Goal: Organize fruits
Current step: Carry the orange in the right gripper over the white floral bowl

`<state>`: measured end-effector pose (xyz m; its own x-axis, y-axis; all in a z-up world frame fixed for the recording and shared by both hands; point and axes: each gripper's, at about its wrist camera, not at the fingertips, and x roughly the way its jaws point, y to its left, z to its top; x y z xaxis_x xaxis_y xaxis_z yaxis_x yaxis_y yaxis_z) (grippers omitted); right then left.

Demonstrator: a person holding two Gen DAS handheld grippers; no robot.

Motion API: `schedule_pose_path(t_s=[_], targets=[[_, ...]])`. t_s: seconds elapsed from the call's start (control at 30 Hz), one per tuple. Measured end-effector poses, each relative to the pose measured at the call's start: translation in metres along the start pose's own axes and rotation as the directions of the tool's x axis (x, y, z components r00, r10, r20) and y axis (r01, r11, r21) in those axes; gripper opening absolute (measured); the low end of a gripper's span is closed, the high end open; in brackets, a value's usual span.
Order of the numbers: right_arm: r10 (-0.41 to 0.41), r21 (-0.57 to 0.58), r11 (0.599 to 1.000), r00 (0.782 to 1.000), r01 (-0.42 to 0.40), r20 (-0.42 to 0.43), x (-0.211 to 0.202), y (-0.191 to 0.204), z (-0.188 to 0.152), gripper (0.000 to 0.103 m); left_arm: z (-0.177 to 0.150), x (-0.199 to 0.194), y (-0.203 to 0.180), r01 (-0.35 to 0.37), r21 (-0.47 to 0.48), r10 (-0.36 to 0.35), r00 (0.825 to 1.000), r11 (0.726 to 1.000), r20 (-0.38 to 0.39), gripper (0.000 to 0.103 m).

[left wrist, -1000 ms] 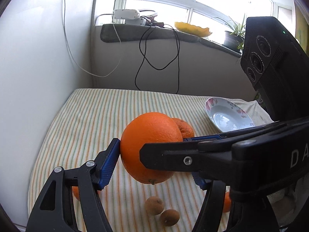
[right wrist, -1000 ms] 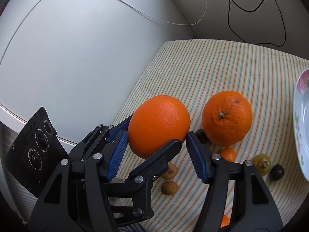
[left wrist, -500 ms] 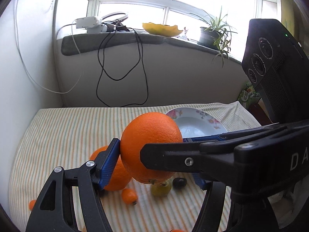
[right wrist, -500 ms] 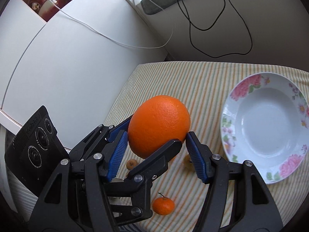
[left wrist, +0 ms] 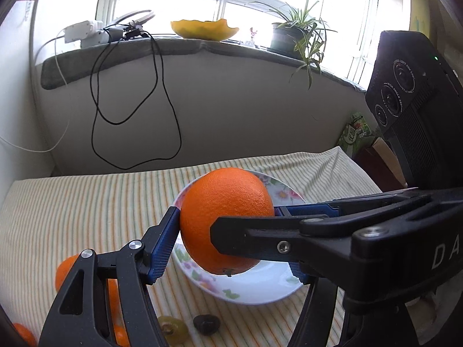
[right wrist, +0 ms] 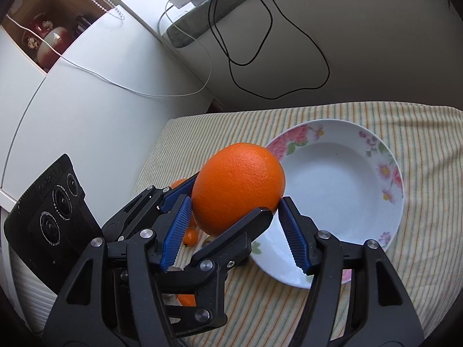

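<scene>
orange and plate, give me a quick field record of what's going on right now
held item: large orange, off the table
held by: left gripper and right gripper, both pinching it
target nearby: flowered plate, nothing in it, on the striped cloth
orange vs plate: over the plate's near rim
loose fruit on cloth: second orange, green grape, dark fruit

the right gripper (right wrist: pixel 235 234) and the left gripper (right wrist: pixel 228 205) both press their blue ribbed pads against one large orange (right wrist: pixel 238 186), held up over the near-left rim of a white flowered plate (right wrist: pixel 341 190). the plate sits on a striped cloth (right wrist: pixel 419 260), and a small orange fruit (right wrist: pixel 191 237) lies on the cloth beneath the left jaws. behind, a black cable (right wrist: pixel 277 57) hangs down the pale wall from a grey ledge.
</scene>
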<state>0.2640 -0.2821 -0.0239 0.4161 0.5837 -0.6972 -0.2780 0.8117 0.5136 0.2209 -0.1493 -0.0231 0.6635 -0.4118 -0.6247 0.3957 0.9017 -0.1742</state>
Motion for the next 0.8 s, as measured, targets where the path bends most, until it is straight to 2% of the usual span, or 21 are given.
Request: schedule_pose_path(t_s=[0.5, 0.7, 0.8], targets=[[-0.011, 0.072, 0.997, 1.000, 0.012, -0.022, 0.017, -0.043, 0.013, 0.065, 0.008, 0.054, -0.004, 0.019, -0.020, -0.020, 0.996, 1.000, -0.088, 0.066], [-0.035, 0.064, 0.997, 0.999, 0.036, -0.022, 0.019, -0.047, 0.014, 0.065, 0.008, 0.064, -0.003, 0.013, -0.030, -0.016, 0.994, 0.999, -0.107, 0.066], [-0.053, 0.051, 0.997, 0.999, 0.052, 0.004, 0.017, -0.044, 0.019, 0.066, 0.004, 0.073, -0.005, 0.003, -0.017, -0.006, 0.988, 1.000, -0.155, 0.067]])
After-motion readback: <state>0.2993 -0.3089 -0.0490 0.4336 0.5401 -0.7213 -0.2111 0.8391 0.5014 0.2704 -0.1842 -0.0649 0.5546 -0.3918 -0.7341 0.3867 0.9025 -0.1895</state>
